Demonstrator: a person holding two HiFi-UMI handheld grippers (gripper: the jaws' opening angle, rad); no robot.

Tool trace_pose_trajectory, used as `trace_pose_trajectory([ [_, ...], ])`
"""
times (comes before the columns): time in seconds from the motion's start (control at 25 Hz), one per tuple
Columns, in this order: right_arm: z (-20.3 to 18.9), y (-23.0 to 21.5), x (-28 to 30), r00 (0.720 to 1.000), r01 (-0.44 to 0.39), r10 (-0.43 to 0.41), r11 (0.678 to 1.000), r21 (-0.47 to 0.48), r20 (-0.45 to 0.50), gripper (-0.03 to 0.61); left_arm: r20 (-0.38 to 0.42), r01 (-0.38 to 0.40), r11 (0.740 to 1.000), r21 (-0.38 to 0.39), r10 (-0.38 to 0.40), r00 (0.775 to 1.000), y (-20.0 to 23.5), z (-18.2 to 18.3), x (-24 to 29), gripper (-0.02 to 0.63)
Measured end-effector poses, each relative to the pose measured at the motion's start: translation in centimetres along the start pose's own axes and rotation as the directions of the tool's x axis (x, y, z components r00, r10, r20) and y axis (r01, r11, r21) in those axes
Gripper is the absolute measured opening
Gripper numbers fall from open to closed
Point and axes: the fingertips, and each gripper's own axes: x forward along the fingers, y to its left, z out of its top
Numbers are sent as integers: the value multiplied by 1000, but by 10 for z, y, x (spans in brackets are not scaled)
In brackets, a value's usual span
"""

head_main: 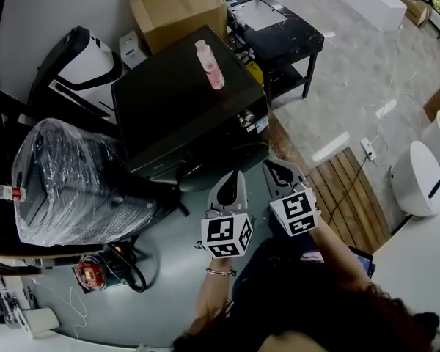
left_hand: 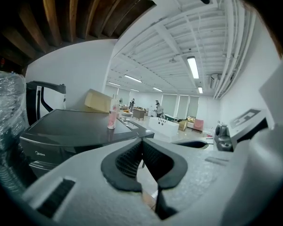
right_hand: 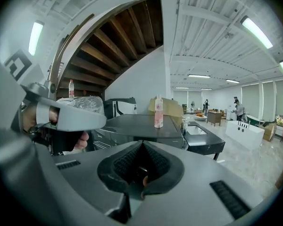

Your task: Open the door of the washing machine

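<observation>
Left gripper [left_hand: 142, 142]: jaws closed tip to tip, nothing between them. Right gripper [right_hand: 141, 145]: jaws closed as well, pads together, empty.

Head view: both grippers are side by side, left [head_main: 237, 178] and right [head_main: 273, 169]. They point at the front of the washing machine [head_main: 183, 101] and are near it but apart from it. Each marker cube faces up.

The washing machine is a black box in the centre of the view, with its front face towards the grippers. The door area is too dark to read, and no open gap is visible.

A pink bottle [head_main: 210, 64] stands upright on the machine's top, near the back right edge.

Surroundings:
- Plastic-wrapped appliance [head_main: 73, 182] just left of the machine.
- Cardboard box [head_main: 177, 9] behind it.
- Black table [head_main: 279, 28] to the right rear.
- Slatted wooden platform [head_main: 352, 196] on the floor to the right.
</observation>
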Motion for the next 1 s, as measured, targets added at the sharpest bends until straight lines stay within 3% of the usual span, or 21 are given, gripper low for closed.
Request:
trace_pose_trajectory([
  [0.52,-25,-42,67,991,-112,109,993,-36,-77,-2,-11,-64,997,-34,64,998,14,-15,73,12],
  [1.0,-64,-49,121,962,-241,222,965,-107,-161,25,-16,-153,985,-75,152,988,52,-53,113,12],
])
